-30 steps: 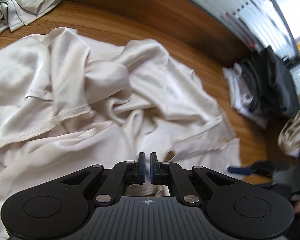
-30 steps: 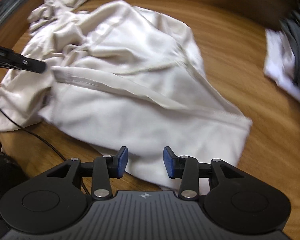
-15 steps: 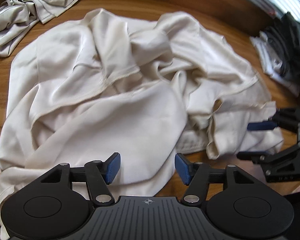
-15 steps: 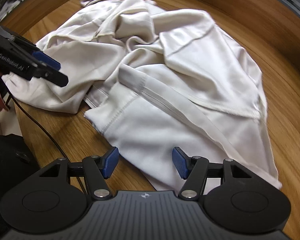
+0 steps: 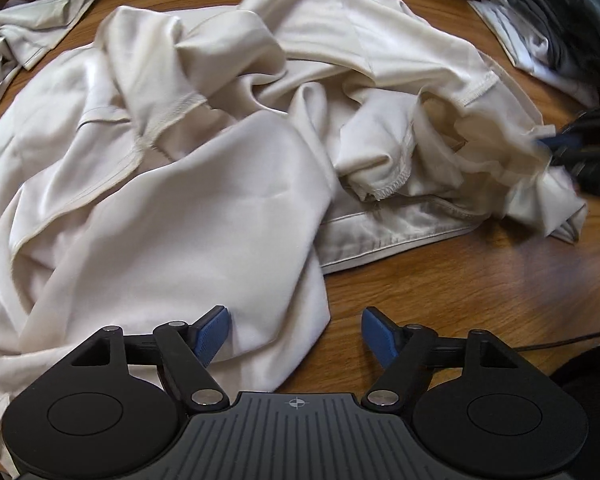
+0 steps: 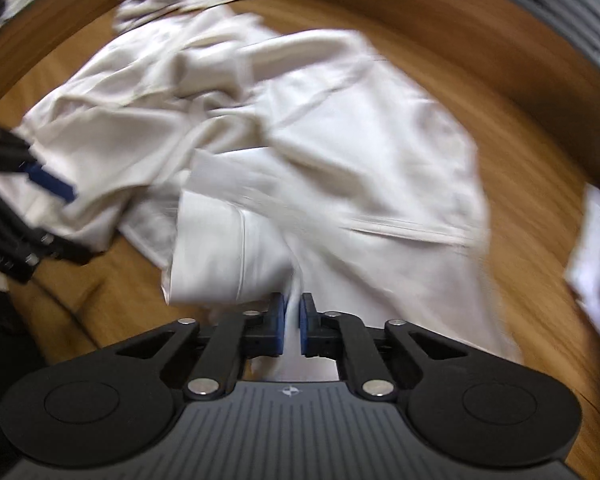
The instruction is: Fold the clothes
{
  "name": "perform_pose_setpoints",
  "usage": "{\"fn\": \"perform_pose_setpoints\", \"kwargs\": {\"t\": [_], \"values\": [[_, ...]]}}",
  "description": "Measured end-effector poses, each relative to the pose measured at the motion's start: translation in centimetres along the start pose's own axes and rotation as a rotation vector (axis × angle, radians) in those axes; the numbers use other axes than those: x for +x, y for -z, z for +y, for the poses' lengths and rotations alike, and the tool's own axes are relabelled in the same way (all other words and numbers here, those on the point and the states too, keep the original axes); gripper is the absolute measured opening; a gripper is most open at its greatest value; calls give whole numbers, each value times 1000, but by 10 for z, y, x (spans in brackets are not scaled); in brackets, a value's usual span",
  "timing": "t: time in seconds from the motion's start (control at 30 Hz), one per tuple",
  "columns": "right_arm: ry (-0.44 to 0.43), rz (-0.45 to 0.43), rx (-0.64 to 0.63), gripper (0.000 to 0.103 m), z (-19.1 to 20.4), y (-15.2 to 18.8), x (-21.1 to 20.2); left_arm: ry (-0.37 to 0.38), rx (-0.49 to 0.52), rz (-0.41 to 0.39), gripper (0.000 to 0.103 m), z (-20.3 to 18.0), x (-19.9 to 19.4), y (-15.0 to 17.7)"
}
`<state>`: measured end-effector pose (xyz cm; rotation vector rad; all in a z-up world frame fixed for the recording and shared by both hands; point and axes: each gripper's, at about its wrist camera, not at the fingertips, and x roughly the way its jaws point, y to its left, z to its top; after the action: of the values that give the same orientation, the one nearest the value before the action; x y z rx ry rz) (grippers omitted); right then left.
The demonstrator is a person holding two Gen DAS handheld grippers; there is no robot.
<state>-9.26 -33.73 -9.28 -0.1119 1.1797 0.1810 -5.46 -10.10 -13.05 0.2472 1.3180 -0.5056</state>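
A crumpled cream garment [image 5: 204, 184] lies spread over the wooden table [image 5: 440, 280]. In the left wrist view my left gripper [image 5: 294, 334] is open, its blue pads wide apart above the garment's near edge, with nothing between them. My right gripper [image 6: 292, 322] is shut on a fold of the cream garment [image 6: 340, 152] at its near edge, and the cloth bunches up toward the pads. That right gripper also appears blurred at the right edge of the left wrist view, at the garment's corner [image 5: 556, 208]. At the left of the right wrist view the left gripper's blue pad [image 6: 52, 182] shows.
A second cream garment [image 5: 32, 20] lies crumpled at the table's far left. A stack of dark and white clothes [image 5: 552, 28] sits at the far right. A thin black cable [image 5: 572, 338] runs along the table's near right edge.
My left gripper let go of the cloth, opened wide and drew back. My right gripper moved in on the garment's near edge and shut on a fold, lifting it.
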Motion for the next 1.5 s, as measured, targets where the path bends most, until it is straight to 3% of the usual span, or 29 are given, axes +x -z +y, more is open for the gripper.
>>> {"fn": "perform_pose_setpoints", "kwargs": {"t": [0.2, 0.27, 0.4, 0.47, 0.53, 0.63, 0.7, 0.83, 0.97, 1.13, 1.4, 1.5], "values": [[166, 35, 138, 2, -70, 36, -18, -25, -25, -28, 74, 3, 2, -4], [217, 68, 184, 2, -93, 52, -20, -28, -54, -37, 65, 8, 1, -6], [203, 90, 259, 3, -114, 76, -28, -32, -91, -46, 50, 17, -2, -7], [192, 102, 257, 3, -113, 80, -28, -31, -89, -50, 18, 20, -4, -7], [173, 110, 253, 4, -106, 79, -26, -29, -96, -57, 5, 23, -6, -7], [140, 112, 244, 6, -92, 76, -22, -55, -122, -81, 5, 31, -14, -8], [118, 102, 232, 23, -77, 68, -22, -81, -151, -103, 5, 40, -20, -10], [41, 71, 189, 37, -48, 50, -20, -153, -222, -150, 4, 69, -41, -11], [-21, 62, 110, 63, -18, 33, -12, -238, -307, -172, 4, 105, -61, -9], [-76, 65, 3, 65, 19, 14, 3, -311, -427, -167, 5, 149, -77, 7], [-99, 100, -85, 66, 44, 4, 27, -253, -557, -112, 14, 172, -81, 42], [-92, 107, -98, 66, 45, 3, 31, -233, -558, -115, 29, 164, -81, 46]]}}
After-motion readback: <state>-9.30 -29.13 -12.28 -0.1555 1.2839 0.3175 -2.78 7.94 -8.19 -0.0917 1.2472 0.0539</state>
